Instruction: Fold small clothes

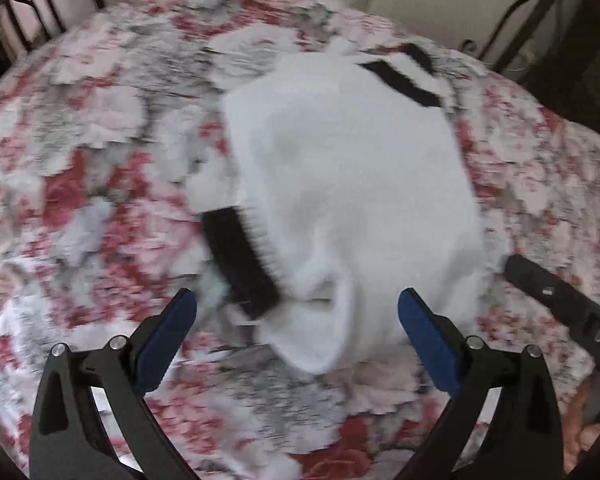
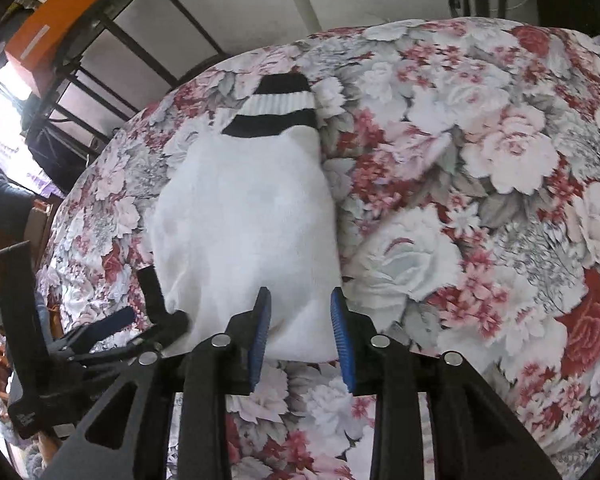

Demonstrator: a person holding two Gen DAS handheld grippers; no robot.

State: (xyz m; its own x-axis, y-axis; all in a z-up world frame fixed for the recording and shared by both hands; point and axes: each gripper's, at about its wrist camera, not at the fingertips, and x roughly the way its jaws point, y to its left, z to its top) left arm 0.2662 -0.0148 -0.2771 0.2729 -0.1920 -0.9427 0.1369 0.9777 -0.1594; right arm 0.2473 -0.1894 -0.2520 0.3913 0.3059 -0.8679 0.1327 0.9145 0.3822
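Observation:
White socks with black cuff stripes (image 1: pixel 352 184) lie stacked on the floral bedspread (image 1: pixel 80 160). In the left wrist view one black cuff sits at the far right and another at the near left. My left gripper (image 1: pixel 296 312) is open just above the near end of the socks, holding nothing. In the right wrist view the socks (image 2: pixel 244 224) lie lengthwise, striped cuff far. My right gripper (image 2: pixel 300 324) is open, its blue pads on either side of the socks' near edge. The left gripper also shows in the right wrist view (image 2: pixel 140 300), at the socks' left side.
The floral bedspread (image 2: pixel 480 200) covers the whole surface. A black metal bed frame (image 2: pixel 112 36) runs along the far edge, with an orange box (image 2: pixel 48 32) behind it. The right gripper's body (image 1: pixel 568 304) shows at the right of the left wrist view.

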